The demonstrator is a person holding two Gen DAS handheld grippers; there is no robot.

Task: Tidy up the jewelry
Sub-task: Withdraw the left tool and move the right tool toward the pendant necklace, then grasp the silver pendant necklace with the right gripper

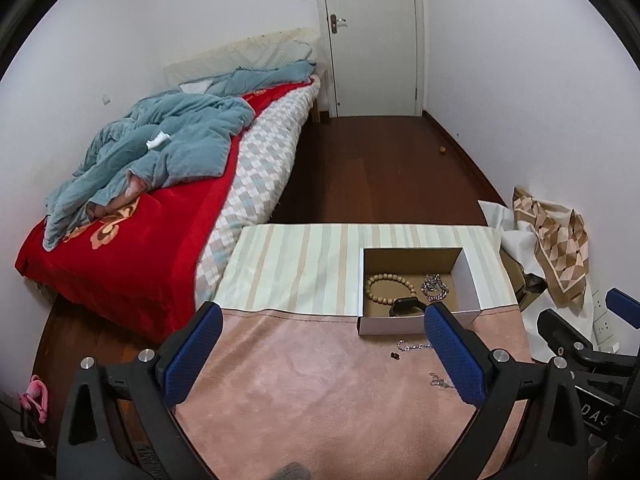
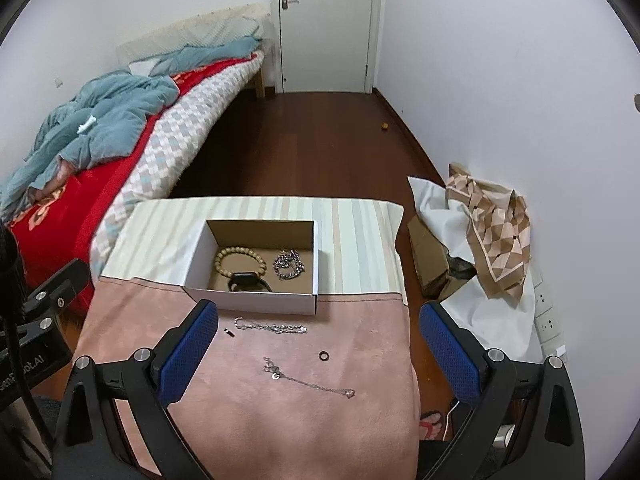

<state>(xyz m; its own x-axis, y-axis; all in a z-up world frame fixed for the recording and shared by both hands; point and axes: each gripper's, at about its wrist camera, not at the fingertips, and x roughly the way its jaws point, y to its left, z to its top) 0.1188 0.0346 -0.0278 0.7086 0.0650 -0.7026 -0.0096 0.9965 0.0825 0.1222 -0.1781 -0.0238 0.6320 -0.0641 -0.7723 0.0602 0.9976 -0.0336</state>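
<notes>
Both the left gripper [image 1: 322, 354] and right gripper [image 2: 318, 350] hang released over the bench [image 2: 248, 420]; at 12 o'clock, the box [image 2: 256, 300] holds a bead bracelet [image 2: 240, 258].

Even, soft indoor light, faint shadows, sharp centre, strong fisheye bending, dark corners.

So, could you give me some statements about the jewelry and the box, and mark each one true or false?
1. The bead bracelet lies inside the box. True.
2. The small dark ring is in the box. False: it lies on the pink cloth, outside.
3. The right tongs are open and empty. True.
4. The left tongs hold a chain. False: they are open, holding nothing.
5. The thin pendant necklace lies on the cloth. True.
</notes>
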